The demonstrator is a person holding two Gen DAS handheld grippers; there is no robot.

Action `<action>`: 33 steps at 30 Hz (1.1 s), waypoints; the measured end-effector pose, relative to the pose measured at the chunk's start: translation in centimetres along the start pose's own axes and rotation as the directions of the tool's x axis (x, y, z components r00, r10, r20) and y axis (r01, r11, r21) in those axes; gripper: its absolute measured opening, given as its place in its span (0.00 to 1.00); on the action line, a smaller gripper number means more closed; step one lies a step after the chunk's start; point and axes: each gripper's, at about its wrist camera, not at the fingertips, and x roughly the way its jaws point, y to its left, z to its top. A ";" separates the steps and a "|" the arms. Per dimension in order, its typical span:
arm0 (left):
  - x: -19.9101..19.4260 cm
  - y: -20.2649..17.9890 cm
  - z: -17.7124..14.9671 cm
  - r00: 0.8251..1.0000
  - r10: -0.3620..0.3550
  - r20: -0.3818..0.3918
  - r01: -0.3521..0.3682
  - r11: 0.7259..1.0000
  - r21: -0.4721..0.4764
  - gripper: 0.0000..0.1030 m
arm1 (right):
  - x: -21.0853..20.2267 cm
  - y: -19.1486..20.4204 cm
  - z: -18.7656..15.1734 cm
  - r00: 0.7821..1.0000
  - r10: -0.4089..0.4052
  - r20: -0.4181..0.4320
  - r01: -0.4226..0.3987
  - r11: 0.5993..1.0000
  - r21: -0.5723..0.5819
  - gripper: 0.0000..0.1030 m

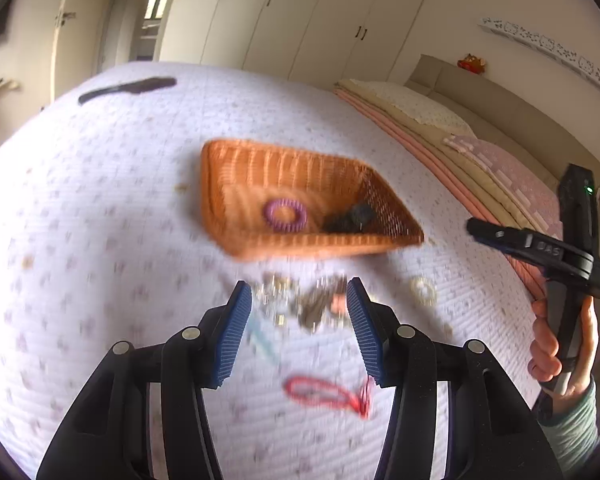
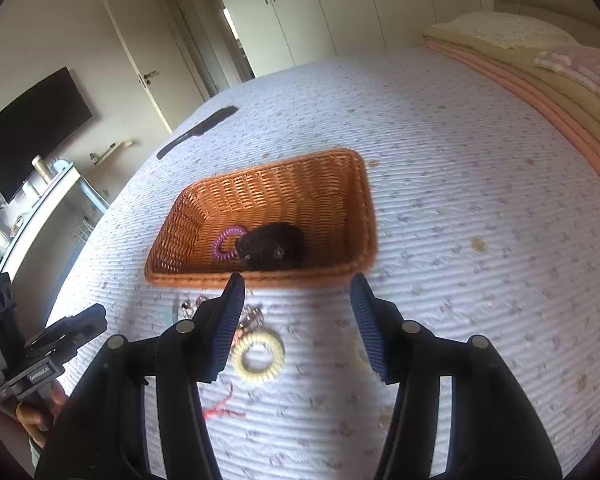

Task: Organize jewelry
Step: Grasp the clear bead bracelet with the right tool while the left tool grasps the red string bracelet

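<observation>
An orange wicker basket (image 1: 260, 160) (image 2: 268, 184) stands on the bedspread, holding a purple spiral hair tie (image 1: 285, 215) (image 2: 228, 242) and a black hair piece (image 1: 350, 218) (image 2: 274, 246). In front of it lie a blurred pile of metal jewelry (image 1: 304, 300) (image 2: 252, 316), a cream spiral hair tie (image 1: 423, 291) (image 2: 258, 356) and a red cord bracelet (image 1: 324, 394) (image 2: 224, 410). My left gripper (image 1: 299, 283) hovers open over the pile, empty. My right gripper (image 2: 298, 280) is open and empty near the basket's front rim, above the cream tie.
A black comb (image 1: 126, 88) (image 2: 198, 132) lies at the far edge of the bed. Folded blankets and pillows (image 1: 440, 120) (image 2: 540, 60) are stacked to the right. The bed's left edge drops toward a desk and TV (image 2: 32, 128). Each gripper shows at the other view's side.
</observation>
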 end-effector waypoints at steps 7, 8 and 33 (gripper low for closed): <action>1.3 0.5 -4.7 0.996 -0.036 -0.083 0.031 0.998 -0.057 0.47 | -3.2 -2.3 -4.5 0.991 -0.044 0.130 0.047 0.999 -0.018 0.50; 1.7 0.7 -5.0 0.995 -0.043 -0.092 0.036 0.996 -0.077 0.47 | -3.0 -2.7 -4.8 0.990 -0.056 0.130 0.059 0.998 -0.015 0.50; 4.5 -0.5 -8.0 0.969 0.129 -0.210 -0.120 0.991 0.057 0.24 | 7.5 -1.4 -8.4 0.965 -0.229 -0.130 0.208 0.965 -0.156 0.09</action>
